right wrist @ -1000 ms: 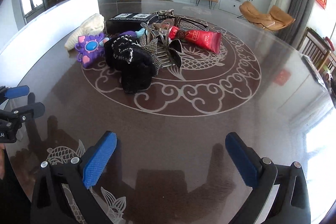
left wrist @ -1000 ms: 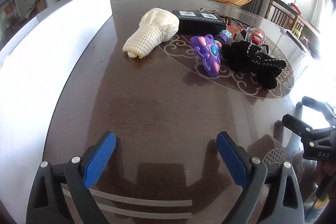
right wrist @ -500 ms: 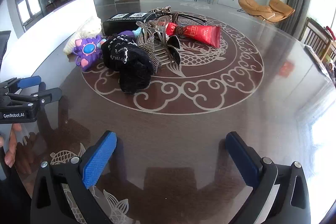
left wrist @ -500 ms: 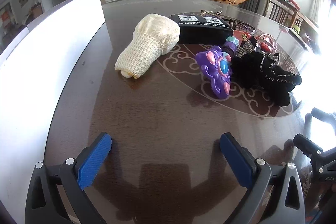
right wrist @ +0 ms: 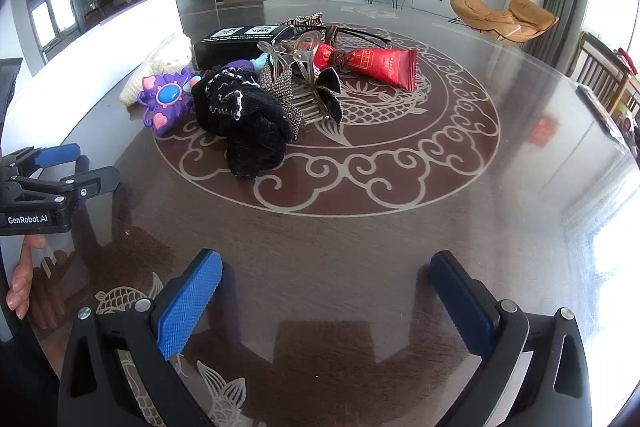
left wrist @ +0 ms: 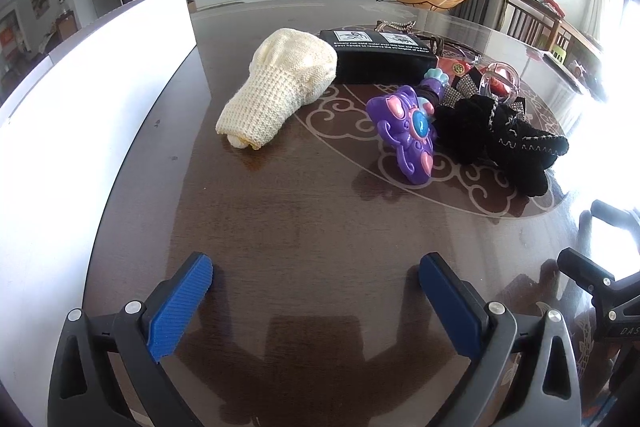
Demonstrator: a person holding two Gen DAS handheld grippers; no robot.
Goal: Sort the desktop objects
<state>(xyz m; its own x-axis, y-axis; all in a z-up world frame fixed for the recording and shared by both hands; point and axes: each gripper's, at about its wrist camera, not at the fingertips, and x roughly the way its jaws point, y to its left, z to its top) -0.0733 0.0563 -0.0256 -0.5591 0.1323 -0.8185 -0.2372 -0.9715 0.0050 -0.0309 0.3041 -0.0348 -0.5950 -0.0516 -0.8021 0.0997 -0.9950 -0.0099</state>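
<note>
A pile of objects lies in the middle of the dark table (left wrist: pixel 288 227): a cream knitted hat (left wrist: pixel 280 91), a black box (left wrist: pixel 380 59), a purple butterfly toy (left wrist: pixel 408 133), black knitted gloves (left wrist: pixel 500 139), a beaded hair clip (right wrist: pixel 296 87) and a red packet (right wrist: pixel 380 65). My left gripper (left wrist: pixel 316 267) stands open over bare wood, well short of the hat. Nothing lies between the open fingers of my right gripper (right wrist: pixel 326 267), which is in front of the black gloves (right wrist: pixel 248 123). In the right wrist view the left gripper (right wrist: pixel 80 167) shows at the left edge.
A long white board (left wrist: pixel 80 115) runs along the table's left side. The table (right wrist: pixel 400 235) carries a pale dragon medallion pattern. Chairs (right wrist: pixel 604 75) stand at the right edge. A hand (right wrist: pixel 24 275) holds the left tool.
The left gripper's view has shifted closer toward the hat and toy, and its jaws stand slightly wider. The right gripper has stayed put.
</note>
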